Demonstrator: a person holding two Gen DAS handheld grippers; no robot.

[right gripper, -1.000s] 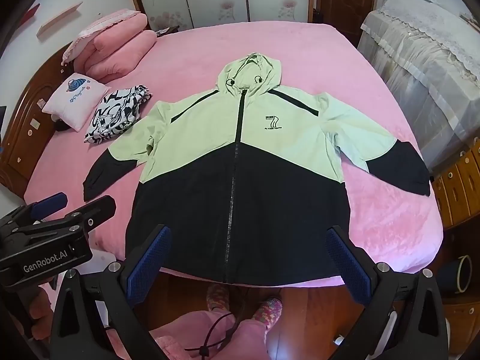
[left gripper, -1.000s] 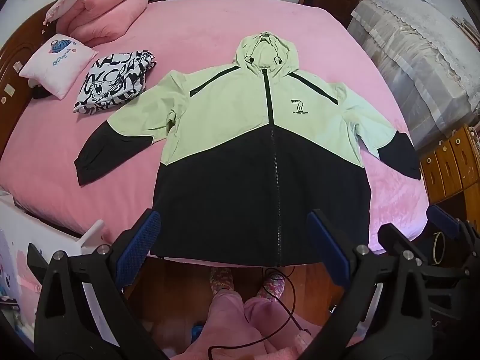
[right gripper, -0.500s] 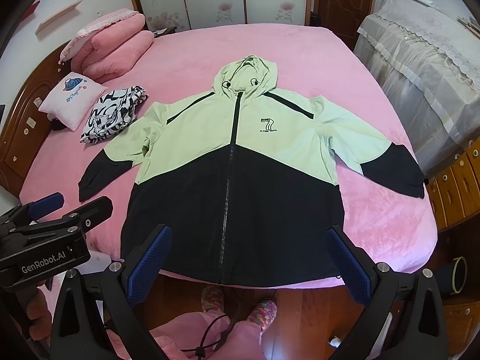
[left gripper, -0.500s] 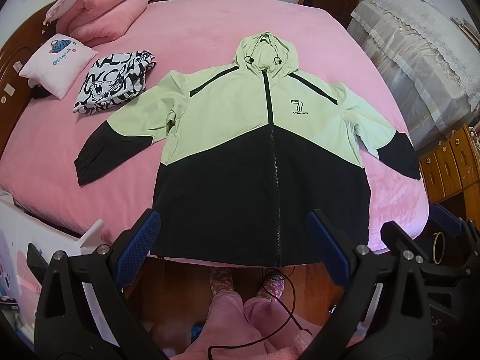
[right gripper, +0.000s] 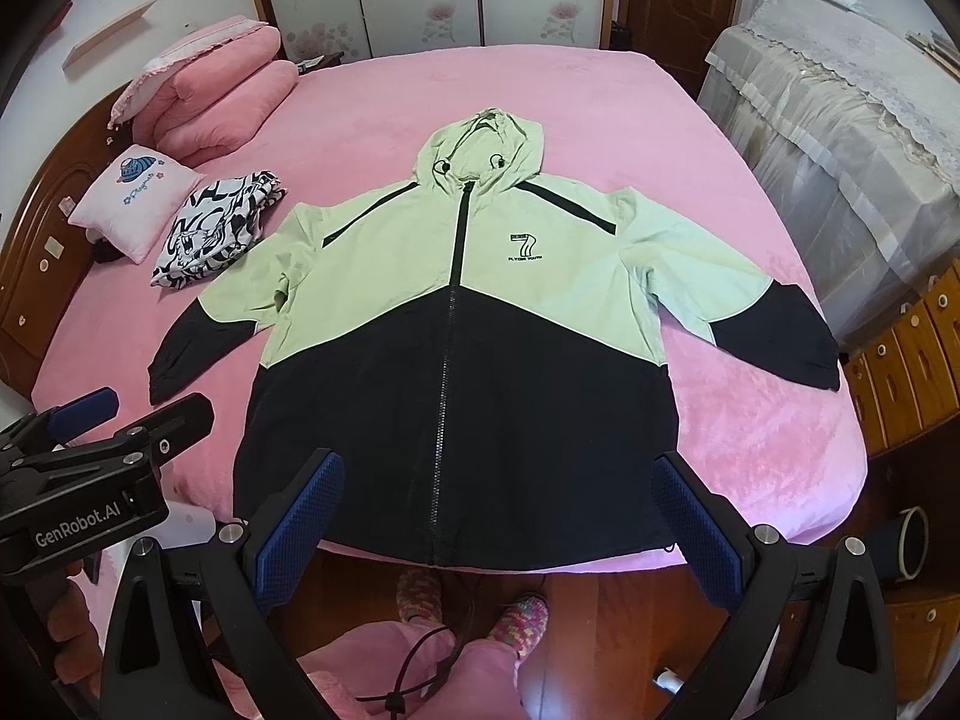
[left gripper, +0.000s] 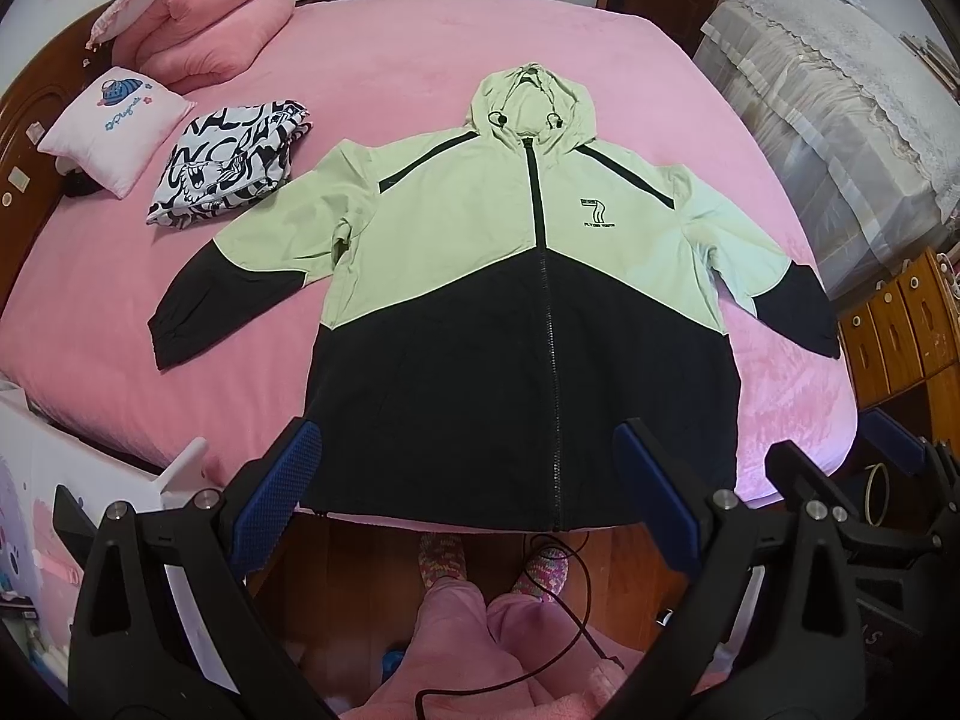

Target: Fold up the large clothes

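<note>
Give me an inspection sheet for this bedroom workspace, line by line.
Surface: pink bed, cover smooth.
Job's things: green and black jacket spread flat, front up, zipped, sleeves out, hem at the near edge.
Clutter: folded black and white garment, small pillow, pink bedding stack, all at the headboard side.
Tongs: left tongs and right tongs open, empty, above the hem.
Cables: black cord by the person's feet.
Surroundings: covered furniture, wooden drawers.

Jacket [left gripper: 522, 312]: hooded, pale green above, black below — zipped shut
Pose: flat, front up, sleeves spread
Place: pink bed [left gripper: 390, 60] — hem at near edge
</note>
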